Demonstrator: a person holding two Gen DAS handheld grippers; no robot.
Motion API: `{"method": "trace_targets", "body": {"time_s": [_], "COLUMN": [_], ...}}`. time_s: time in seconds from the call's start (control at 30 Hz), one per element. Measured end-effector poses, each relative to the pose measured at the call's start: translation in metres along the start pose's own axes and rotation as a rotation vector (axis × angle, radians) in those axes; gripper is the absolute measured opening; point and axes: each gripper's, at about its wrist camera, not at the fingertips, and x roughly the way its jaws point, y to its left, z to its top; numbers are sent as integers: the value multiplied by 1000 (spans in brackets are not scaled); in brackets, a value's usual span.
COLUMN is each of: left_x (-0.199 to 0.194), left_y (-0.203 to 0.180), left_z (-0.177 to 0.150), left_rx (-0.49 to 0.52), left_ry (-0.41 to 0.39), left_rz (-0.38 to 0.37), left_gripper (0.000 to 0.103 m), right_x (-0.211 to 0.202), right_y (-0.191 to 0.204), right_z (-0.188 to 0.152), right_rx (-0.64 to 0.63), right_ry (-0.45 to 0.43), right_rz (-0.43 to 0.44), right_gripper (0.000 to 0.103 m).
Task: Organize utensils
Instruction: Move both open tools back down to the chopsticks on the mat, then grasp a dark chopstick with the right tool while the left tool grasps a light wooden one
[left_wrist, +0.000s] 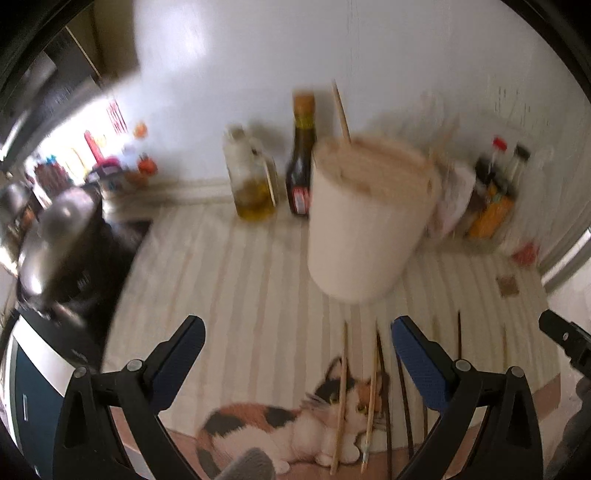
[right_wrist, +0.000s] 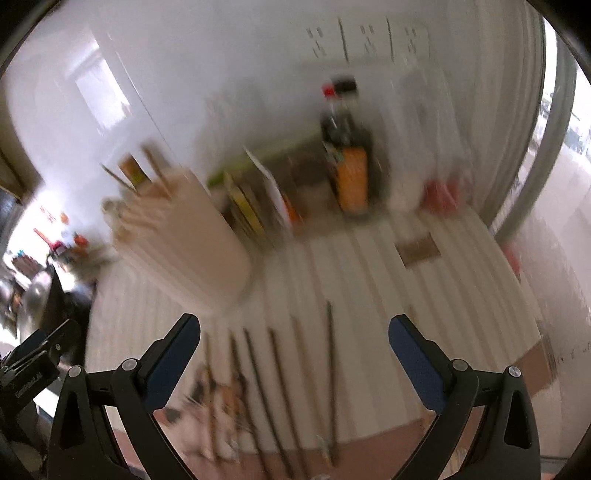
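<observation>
Chopsticks (left_wrist: 341, 402) are lying loose on the striped mat (left_wrist: 229, 280), fanned out just in front of the white cup (left_wrist: 365, 221), some crossing the printed cat (left_wrist: 280, 424) at the mat's near edge. In the left view their lower ends are running behind the gripper frame and out of the picture. One more stick (left_wrist: 340, 110) is poking up out of the cup, whose rim is smeared by blur, so I cannot tell what else it is holding.

The left gripper (left_wrist: 297, 354) is hanging above the mat with its jaws spread wide and nothing between them. The right gripper (right_wrist: 294, 347) is likewise gaping, empty, over the dark chopsticks (right_wrist: 330, 369), which are streaked in that view and hard to count.

Behind the cup an oil bottle (left_wrist: 253, 177) and a dark sauce bottle (left_wrist: 303, 155) are standing against the wall; further bottles (left_wrist: 495, 192) to the right are partly hidden and too blurred to make out.
</observation>
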Motion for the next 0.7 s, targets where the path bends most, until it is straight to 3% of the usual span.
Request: {"method": "trace_targets", "body": {"time_s": [0.03, 0.1, 0.17, 0.3, 0.37, 0.43, 0.47, 0.53, 0.67, 0.7], "left_x": [12, 34, 58, 103, 130, 147, 154, 162, 164, 165], "left_y": [-4, -12, -19, -28, -29, -30, -30, -31, -31, -31], "left_z": [-7, -21, -33, -51, -60, -66, -68, -70, -69, -68], "left_rx": [6, 18, 30, 49, 41, 35, 33, 34, 44, 42], "left_ry": [33, 86, 146, 273, 359, 413, 437, 460, 460, 457], "left_rz": [8, 20, 22, 16, -13, -24, -36, -46, -58, -57], "left_gripper": [103, 103, 101, 74, 70, 58, 58, 46, 35, 19], "right_x": [7, 29, 58, 114, 141, 160, 167, 178, 189, 189], "right_y": [-6, -19, -26, -29, -26, -21, -19, -16, -10, -8], "right_z": [-2, -9, -14, -24, -28, -29, -30, -32, -34, -34], "right_rx": [2, 0, -21, -54, -72, -90, -97, -110, -163, -170], "right_ry": [22, 90, 161, 283, 340, 375, 390, 413, 435, 434], "right_rz": [-2, -13, -15, -26, -29, -45, -49, -63, -131, -142], "right_gripper": [94, 70, 66, 60, 59, 58, 55, 48, 21, 15]}}
